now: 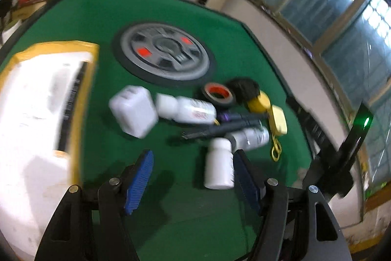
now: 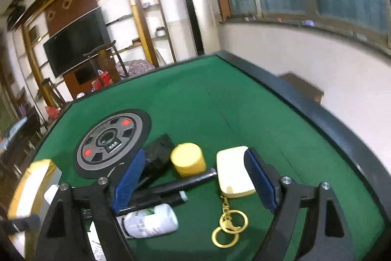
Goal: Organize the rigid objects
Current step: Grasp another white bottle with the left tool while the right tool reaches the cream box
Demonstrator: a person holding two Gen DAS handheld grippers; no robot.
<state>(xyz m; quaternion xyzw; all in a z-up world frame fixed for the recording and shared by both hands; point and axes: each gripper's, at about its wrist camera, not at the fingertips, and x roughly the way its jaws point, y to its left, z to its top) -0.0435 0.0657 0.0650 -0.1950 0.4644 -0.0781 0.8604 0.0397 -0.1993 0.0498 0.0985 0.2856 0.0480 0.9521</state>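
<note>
Both views were smeared by motion, the left wrist view most of all, so labels and small details could not be read.

The left gripper (image 1: 193,177) hung over the green table (image 1: 102,23) with its jaws spread wide and nothing between them. A white bottle (image 1: 219,164) lay just inside the right finger (image 1: 245,181), partly covering it; whether the two touched could not be told. Beyond lay the pile: a white jug (image 1: 134,111), a second bottle (image 1: 187,107) on its side, a third (image 1: 250,137) half under dark pens (image 1: 220,130), a tape roll (image 1: 218,94), a black brush (image 1: 243,87) and a yellow cap (image 1: 259,103). A cream tag (image 1: 279,120) with gold rings (image 1: 276,151) lay at the pile's right edge. A white box (image 1: 41,99) with yellow trim filled the left side, overexposed and cut off by the frame. A round mat (image 1: 164,54) lay farther back.

The right gripper (image 2: 193,179) was also open and empty. In its view the tag (image 2: 233,171) lay just beside the right finger (image 2: 260,181), contact unclear, with its rings (image 2: 228,228) nearer the camera. The cap (image 2: 187,158) and pens (image 2: 176,186) sat between the fingers' lines; the brush (image 2: 158,154) was partly hidden behind the left finger (image 2: 128,181). One bottle (image 2: 150,220) lay low, half covered by the gripper frame. The box (image 2: 31,187) showed only as a sliver at the left edge.
</note>
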